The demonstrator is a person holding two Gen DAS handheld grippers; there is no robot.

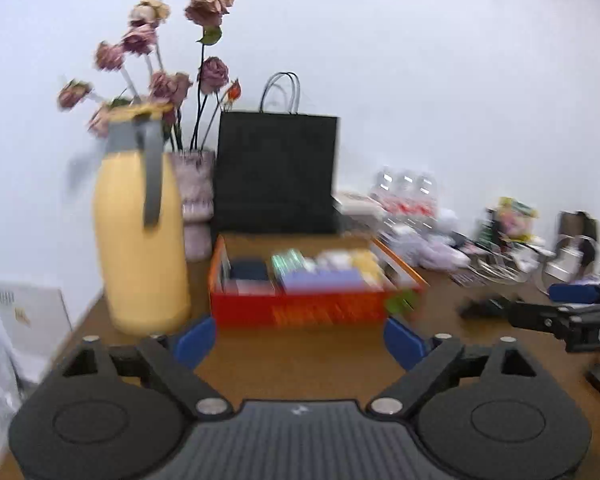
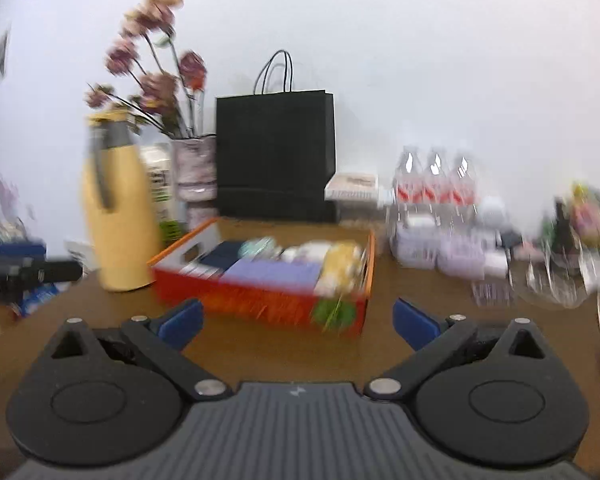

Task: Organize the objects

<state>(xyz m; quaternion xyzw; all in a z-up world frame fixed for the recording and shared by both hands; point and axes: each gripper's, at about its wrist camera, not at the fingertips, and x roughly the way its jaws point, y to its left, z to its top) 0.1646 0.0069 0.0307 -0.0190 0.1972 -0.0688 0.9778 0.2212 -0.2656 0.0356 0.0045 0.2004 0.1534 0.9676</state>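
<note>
Orange box (image 1: 300, 312), packed with blurred items, centre of wooden table (image 1: 300, 360). Yellow flask (image 1: 140, 248) left; black paper bag (image 1: 276, 172) behind; bottles (image 2: 436, 184) far right. Left gripper (image 1: 300, 340), right gripper (image 2: 298, 322): jaws spread wide, empty, near box.

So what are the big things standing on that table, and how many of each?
Tall yellow thermos jug with grey handle: 1
Patterned pink vase of dried roses: 1
Black paper shopping bag: 1
Open orange cardboard box of small items: 1
Clear plastic water bottles with red labels: 3
Total: 7
</note>
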